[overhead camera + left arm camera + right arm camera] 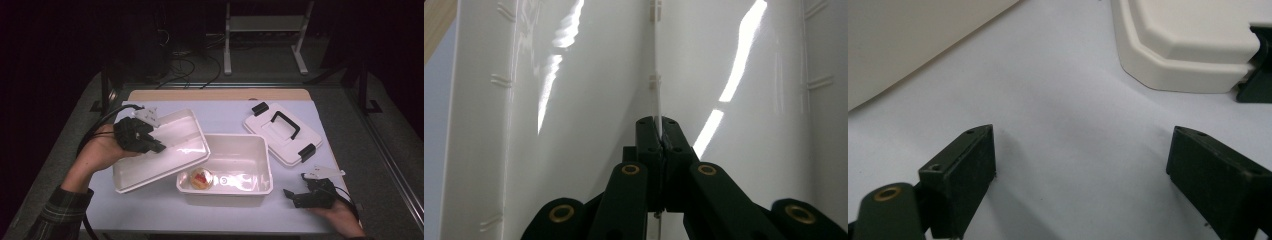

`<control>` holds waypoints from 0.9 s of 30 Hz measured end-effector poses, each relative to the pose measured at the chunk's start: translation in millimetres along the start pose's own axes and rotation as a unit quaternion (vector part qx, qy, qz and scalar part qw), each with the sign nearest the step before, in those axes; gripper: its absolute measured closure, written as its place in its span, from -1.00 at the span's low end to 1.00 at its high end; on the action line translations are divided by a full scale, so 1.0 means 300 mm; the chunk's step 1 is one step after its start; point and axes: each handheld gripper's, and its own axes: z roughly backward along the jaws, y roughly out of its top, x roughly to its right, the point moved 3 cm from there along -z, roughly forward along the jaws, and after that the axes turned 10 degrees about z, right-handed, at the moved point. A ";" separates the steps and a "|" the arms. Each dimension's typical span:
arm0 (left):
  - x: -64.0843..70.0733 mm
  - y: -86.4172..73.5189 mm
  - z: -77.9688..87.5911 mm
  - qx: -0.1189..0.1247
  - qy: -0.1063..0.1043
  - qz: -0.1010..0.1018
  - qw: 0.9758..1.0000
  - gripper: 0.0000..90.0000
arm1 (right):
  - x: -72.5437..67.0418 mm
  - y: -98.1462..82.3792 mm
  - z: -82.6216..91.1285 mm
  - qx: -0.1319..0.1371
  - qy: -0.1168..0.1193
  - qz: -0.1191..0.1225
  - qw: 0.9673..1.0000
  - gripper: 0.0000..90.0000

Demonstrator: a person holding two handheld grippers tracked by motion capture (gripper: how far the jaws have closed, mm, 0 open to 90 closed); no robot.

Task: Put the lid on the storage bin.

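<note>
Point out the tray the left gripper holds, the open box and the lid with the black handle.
tray (177,135): high view, inner floor.
box (240,155): high view, bare inner floor.
lid (270,130): high view, top face.

left gripper (150,145): chunky black body, grey three-cornered plate on top, black cable off the back
left gripper jaws, close up: flat black link arms, brass-ringed pivot pins, two square black pads with tiny screw holes
right gripper (290,196): same black build, pale grey plate on top, black cable trailing behind
right gripper jaws, close up: blocky matte-black pads, a bit scuffed, small screw holes at the corners, one brass pivot ring low on the left side
left sleeve (62,212): dark plaid, greenish check, cuff at the wrist
left hand (100,152): bare, no glove
right hand (340,217): bare too, no glove either
</note>
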 end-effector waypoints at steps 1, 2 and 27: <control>0.008 0.015 -0.007 -0.001 -0.002 -0.006 1.000 0.97 | 0.000 0.000 0.000 0.000 0.000 0.000 1.000 -0.74; 0.014 0.027 -0.013 -0.002 -0.003 -0.013 1.000 0.97 | 0.000 0.000 0.000 0.000 0.000 -0.001 1.000 -0.74; 0.181 0.298 -0.209 -0.023 -0.053 -0.116 0.992 0.97 | 0.000 0.001 0.000 0.000 0.001 0.000 1.000 -0.75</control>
